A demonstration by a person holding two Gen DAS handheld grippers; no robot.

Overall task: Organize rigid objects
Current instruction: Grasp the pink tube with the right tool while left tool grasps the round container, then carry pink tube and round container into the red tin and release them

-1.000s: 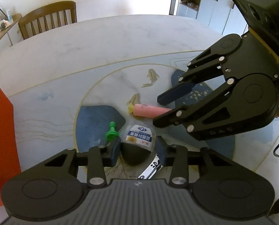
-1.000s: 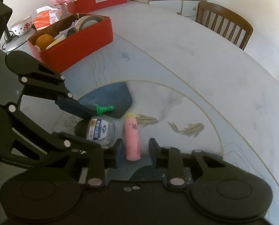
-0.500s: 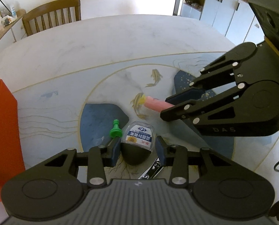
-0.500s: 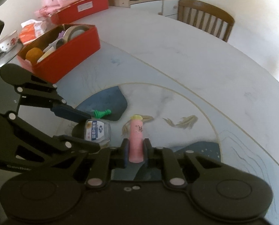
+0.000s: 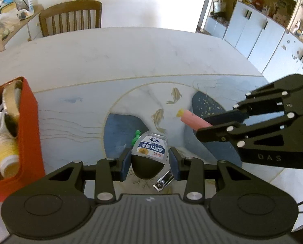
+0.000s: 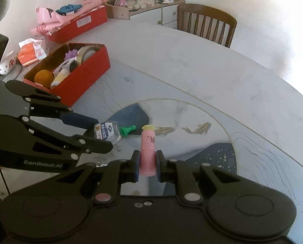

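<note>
Grippers both loaded: right gripper jaws clamp the light, stiff pink tube near its base; left gripper jaws pinch the slick little bottle's dark cap, clear of the surface.

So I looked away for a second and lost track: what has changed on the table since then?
The right claw has shut on the pink tube, which lay loose between its fingers, and lifted it off the table. The left claw has raised the small bottle it already held. The green pawn, the nail clipper and the red box stayed put.
</note>
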